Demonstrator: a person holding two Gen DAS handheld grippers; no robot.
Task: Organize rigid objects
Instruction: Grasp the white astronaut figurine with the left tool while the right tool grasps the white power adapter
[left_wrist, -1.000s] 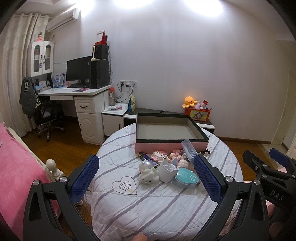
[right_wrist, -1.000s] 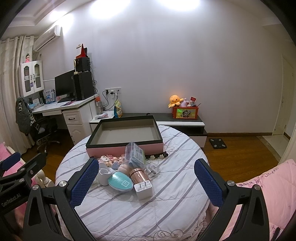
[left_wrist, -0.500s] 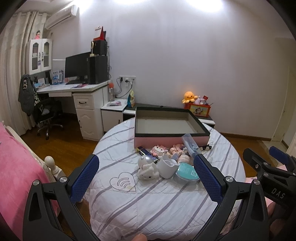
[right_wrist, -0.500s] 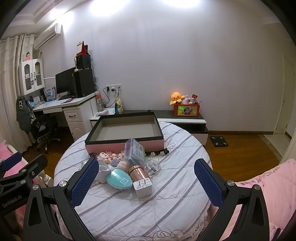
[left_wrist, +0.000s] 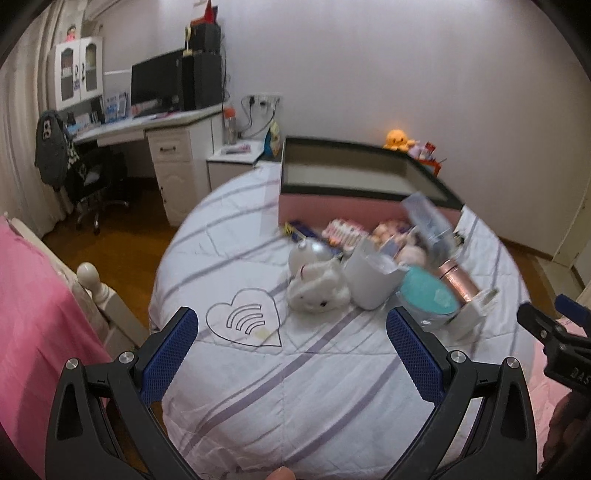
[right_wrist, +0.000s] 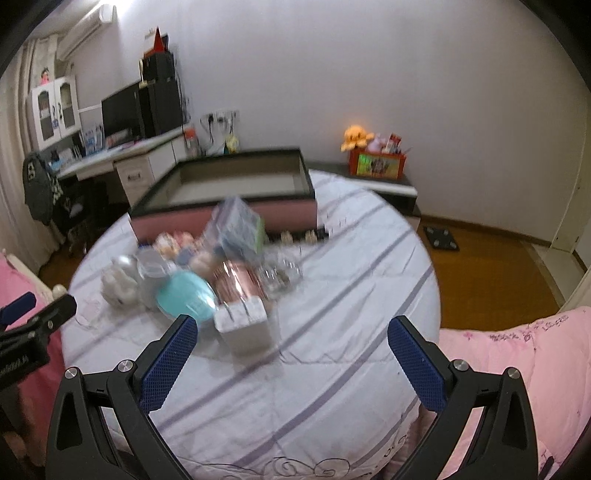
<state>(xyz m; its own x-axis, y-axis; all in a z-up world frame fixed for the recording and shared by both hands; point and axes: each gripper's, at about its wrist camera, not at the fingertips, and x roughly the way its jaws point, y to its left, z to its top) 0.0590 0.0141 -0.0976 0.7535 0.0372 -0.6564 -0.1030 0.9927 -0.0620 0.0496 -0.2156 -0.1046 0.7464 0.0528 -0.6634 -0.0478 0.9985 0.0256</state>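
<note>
On the round table (left_wrist: 332, 387) we take the pink box (right_wrist: 236, 216) as our landmark; it sits at the far side, open and holding nothing we can see. Just in front of the box lies the clutter to sort: a teal case (right_wrist: 186, 295), a copper cylinder (right_wrist: 240, 282), a white block (right_wrist: 245, 328), a white mug (left_wrist: 371, 282) and a white figurine (left_wrist: 317, 290), all crowded together. We judge we are at the approach step, nothing picked yet. Our left gripper (left_wrist: 295, 350) and right gripper (right_wrist: 291, 354) hang spread wide, holding nothing, short of the pile. Next we need to choose one piece and close in on it.
</note>
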